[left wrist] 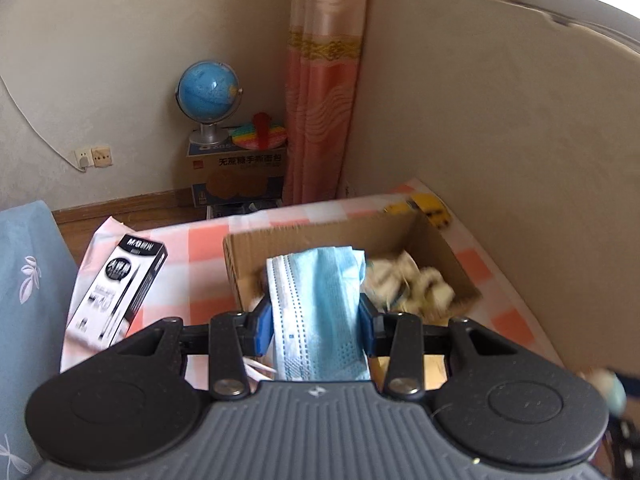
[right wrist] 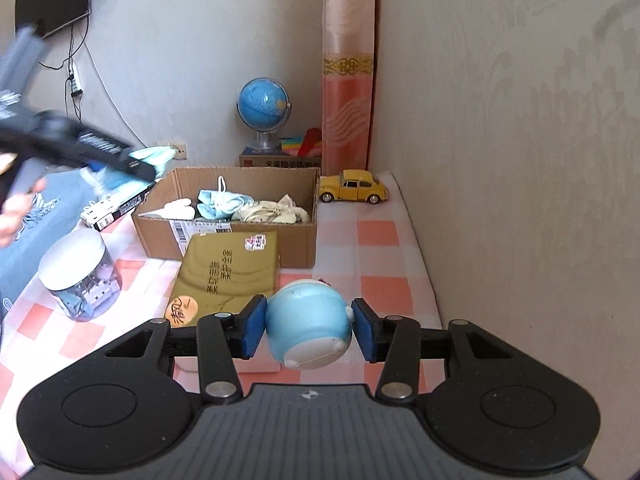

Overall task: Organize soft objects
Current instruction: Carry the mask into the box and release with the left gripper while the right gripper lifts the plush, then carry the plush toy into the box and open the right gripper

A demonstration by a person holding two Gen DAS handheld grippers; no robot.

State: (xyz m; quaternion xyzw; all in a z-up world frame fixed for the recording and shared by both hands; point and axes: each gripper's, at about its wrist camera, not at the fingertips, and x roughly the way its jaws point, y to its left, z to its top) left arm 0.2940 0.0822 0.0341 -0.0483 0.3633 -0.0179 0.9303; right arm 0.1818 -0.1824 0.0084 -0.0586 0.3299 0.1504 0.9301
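Note:
My left gripper [left wrist: 316,314] is shut on a folded light-blue face mask [left wrist: 320,280], held just above the near edge of an open cardboard box [left wrist: 436,240]. The right wrist view shows that gripper [right wrist: 136,166] blurred at the left, level with the box [right wrist: 240,240]. Inside the box lie blue masks [right wrist: 224,202], a white glove [right wrist: 180,206] and cream fabric items [right wrist: 276,210]. My right gripper [right wrist: 309,326] is shut on a round blue-and-white squishy toy [right wrist: 308,320], lifted over the checked cloth in front of the box.
A gold flat box [right wrist: 230,276] leans on the cardboard box's front. A clear jar with a white lid [right wrist: 78,276] stands at the left, and a black pen box [left wrist: 120,288] left of the cardboard box. A yellow toy car [right wrist: 354,186] sits by the right wall.

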